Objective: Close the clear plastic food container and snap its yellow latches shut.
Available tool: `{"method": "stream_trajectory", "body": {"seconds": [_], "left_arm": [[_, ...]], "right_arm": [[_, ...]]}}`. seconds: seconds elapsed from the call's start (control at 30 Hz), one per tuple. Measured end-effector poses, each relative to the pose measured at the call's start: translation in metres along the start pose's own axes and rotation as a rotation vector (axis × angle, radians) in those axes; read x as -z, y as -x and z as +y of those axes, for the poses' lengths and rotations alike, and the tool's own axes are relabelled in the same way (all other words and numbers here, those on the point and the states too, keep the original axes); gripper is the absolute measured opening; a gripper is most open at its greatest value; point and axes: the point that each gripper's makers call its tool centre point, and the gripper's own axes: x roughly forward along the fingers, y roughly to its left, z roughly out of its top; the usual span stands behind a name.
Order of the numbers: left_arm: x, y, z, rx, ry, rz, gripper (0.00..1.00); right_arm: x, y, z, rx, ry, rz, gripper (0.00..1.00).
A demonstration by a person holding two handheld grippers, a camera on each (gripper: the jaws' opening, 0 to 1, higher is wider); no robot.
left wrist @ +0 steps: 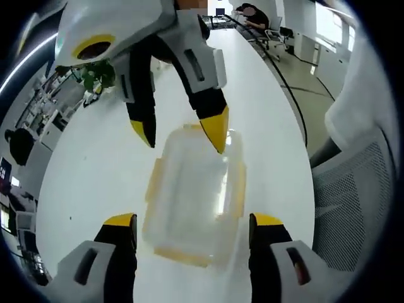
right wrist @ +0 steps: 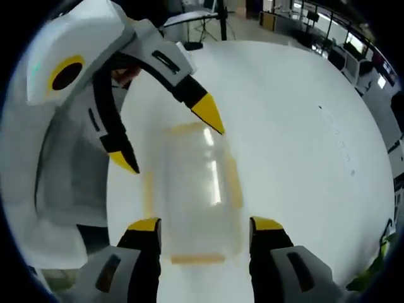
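A clear plastic food container (left wrist: 192,196) with yellow latches along its sides rests on the white table (left wrist: 95,183), its lid lying on top. My left gripper (left wrist: 192,221) stands open at the container's near end, one jaw on each side of it. My right gripper (left wrist: 180,131) hangs open over the far end, its yellow fingertips (left wrist: 216,129) just above the lid. In the right gripper view the container (right wrist: 192,189) is blurred, with my right gripper (right wrist: 205,224) open astride its near end and my left gripper (right wrist: 167,139) open over the far end.
A grey mesh chair (left wrist: 353,202) stands past the table's right edge. A green plant (left wrist: 95,76) sits at the far left of the table. Office desks and a seated person (left wrist: 252,16) are far behind. The person's white garment (right wrist: 69,177) is beside the table.
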Motion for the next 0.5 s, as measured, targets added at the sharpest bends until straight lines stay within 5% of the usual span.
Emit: {"method": "stream_trajectory", "body": {"seconds": [0.5], "left_arm": [[0.0113,-0.0056,0.0072,0.038,0.003,0.030,0.85]], "right_arm": [[0.0098,-0.0017,0.0106,0.004,-0.002,-0.001,0.63]]}}
